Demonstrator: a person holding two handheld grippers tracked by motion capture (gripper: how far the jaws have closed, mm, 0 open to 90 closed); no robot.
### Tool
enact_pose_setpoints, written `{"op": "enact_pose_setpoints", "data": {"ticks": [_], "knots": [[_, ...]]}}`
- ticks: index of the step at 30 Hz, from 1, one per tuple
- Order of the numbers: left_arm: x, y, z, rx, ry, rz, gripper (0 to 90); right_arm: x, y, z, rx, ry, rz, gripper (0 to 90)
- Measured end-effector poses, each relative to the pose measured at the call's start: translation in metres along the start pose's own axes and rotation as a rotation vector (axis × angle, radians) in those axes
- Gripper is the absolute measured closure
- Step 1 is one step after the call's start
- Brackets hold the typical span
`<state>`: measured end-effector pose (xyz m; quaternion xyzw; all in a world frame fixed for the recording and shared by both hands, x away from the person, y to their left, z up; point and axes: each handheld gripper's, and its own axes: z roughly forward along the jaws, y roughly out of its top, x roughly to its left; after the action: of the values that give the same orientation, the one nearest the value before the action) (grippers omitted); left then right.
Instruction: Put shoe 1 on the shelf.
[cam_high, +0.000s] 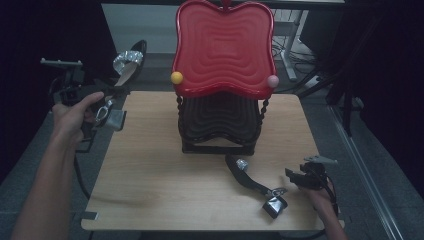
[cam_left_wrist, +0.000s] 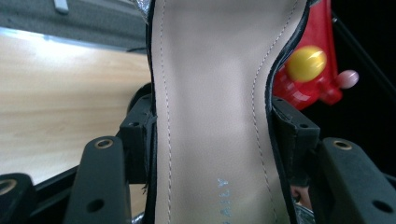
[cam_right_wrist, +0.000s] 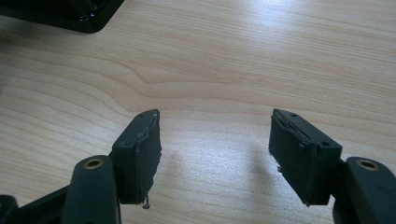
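A black sandal (cam_high: 129, 65) with a beige insole and a silver toe strap is held in the air off the table's left edge, toe up. My left gripper (cam_high: 116, 91) is shut on its waist; in the left gripper view the jaws press both edges of the insole (cam_left_wrist: 210, 93), with the left gripper (cam_left_wrist: 215, 135) centred on it. The matching sandal (cam_high: 252, 182) lies on its side on the wooden table (cam_high: 165, 175), front right. Just right of it my right gripper (cam_high: 291, 175) stands open, and in its own view the right gripper (cam_right_wrist: 215, 140) has bare wood between the jaws.
A two-tier rack stands at the back middle of the table, with a red top shelf (cam_high: 225, 45) and a black lower shelf (cam_high: 220, 120). Yellow (cam_high: 176, 77) and pink (cam_high: 272, 81) knobs sit on the red shelf's front corners. Cables lie on the floor to the right.
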<state>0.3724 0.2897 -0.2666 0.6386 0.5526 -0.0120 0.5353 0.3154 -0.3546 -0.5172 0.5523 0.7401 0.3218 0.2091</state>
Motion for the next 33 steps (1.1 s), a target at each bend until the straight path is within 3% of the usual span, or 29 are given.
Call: {"op": "enact_pose_setpoints", "data": {"ticks": [9, 17, 24, 33], "knots": [[-0.045, 0.03, 0.002, -0.026, 0.001, 0.04, 42.5, 0.001, 0.001, 0.0, -0.002, 0.003, 0.001, 34.2], [-0.086, 0.052, 0.015, -0.052, 0.019, 0.088, 42.5, 0.0, 0.001, -0.001, -0.009, 0.005, 0.003, 34.2], [-0.115, 0.076, 0.051, -0.041, 0.04, 0.117, 42.5, -0.001, 0.001, -0.001, -0.009, 0.009, 0.01, 34.2], [-0.154, 0.104, 0.098, -0.062, 0.069, 0.15, 42.5, -0.003, -0.001, 0.0, -0.009, 0.016, 0.021, 34.1]]}}
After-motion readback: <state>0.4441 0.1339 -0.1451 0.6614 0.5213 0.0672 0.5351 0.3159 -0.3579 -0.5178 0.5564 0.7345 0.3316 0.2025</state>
